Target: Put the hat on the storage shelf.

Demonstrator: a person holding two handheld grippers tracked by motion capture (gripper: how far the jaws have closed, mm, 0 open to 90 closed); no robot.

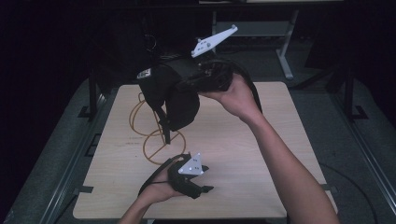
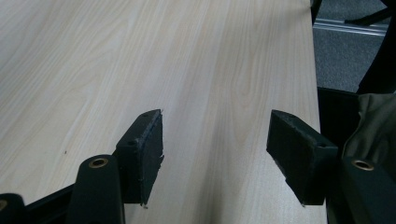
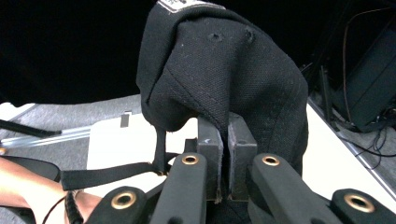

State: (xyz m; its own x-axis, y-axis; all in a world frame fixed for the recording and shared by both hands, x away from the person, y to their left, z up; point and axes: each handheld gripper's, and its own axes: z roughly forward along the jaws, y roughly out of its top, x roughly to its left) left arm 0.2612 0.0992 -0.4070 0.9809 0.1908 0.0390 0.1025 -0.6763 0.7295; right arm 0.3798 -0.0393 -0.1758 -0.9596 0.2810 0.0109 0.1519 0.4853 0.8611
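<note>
A black cap hangs in the air above the far half of the wooden table. My right gripper is shut on its fabric. In the right gripper view the two pads pinch the cap at its lower edge, and a black strap trails down to the left. My left gripper rests low over the table near the front edge, pointing right. In the left gripper view it stands open with bare wood between its jaws.
A yellow cable lies in loops on the table under the cap. The table's right edge runs close to the left gripper's far jaw. A grey desk frame stands behind the table, and dark floor surrounds it.
</note>
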